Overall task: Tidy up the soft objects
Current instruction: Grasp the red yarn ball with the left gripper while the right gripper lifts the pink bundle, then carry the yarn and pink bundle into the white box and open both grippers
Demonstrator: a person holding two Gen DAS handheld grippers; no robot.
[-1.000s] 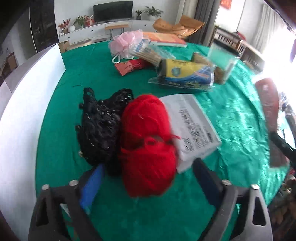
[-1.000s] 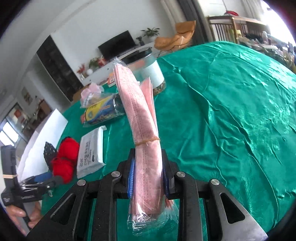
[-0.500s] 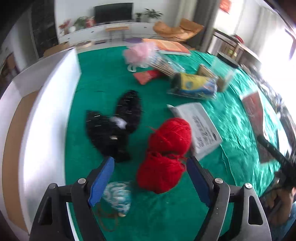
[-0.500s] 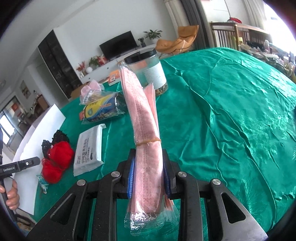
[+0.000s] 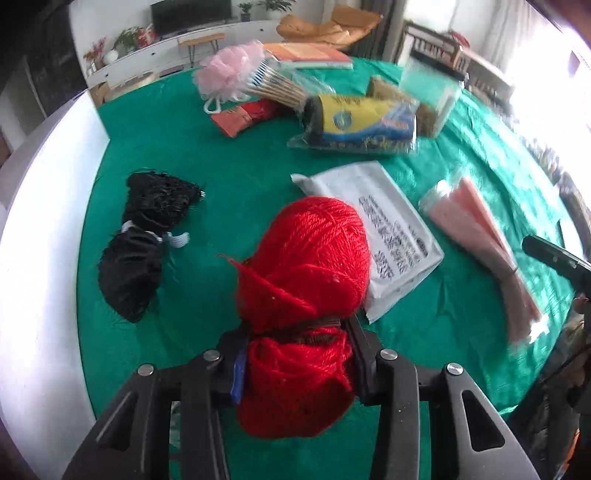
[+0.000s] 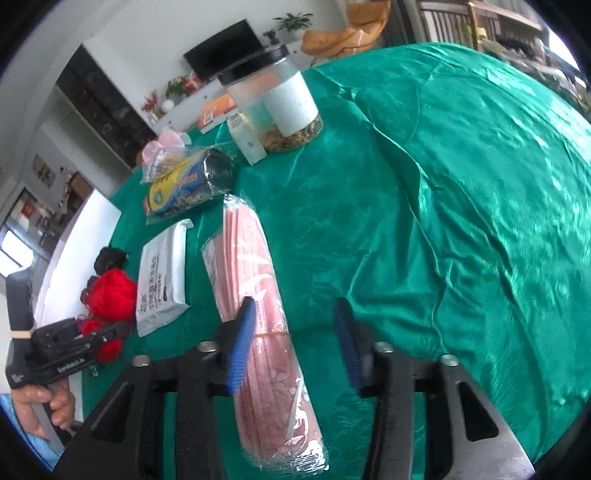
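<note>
- Left gripper [image 5: 295, 363] clamped on the waist of the red yarn skein [image 5: 306, 295], which is held over the near part of the table; the grip sits low on the soft skein, so I judge it could sag or slip out.
- Right gripper [image 6: 295, 343] spread wide; pink packet [image 6: 266, 325] lies on the cloth touching its left finger, so a nudge may skew the packet.
- Black yarn [image 5: 146, 240] lies left, white pouch [image 5: 384, 236] just right of the skein.
- Wrinkled green satin tablecloth [image 6: 461, 203]; jar [image 6: 277, 107] far.
- Living room beyond: TV [image 6: 225, 48], orange chair [image 5: 328, 26].

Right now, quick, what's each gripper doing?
Left gripper: shut on the red yarn ball.
Right gripper: open, the plastic-wrapped pink cloth pack lies between its fingers.
</note>
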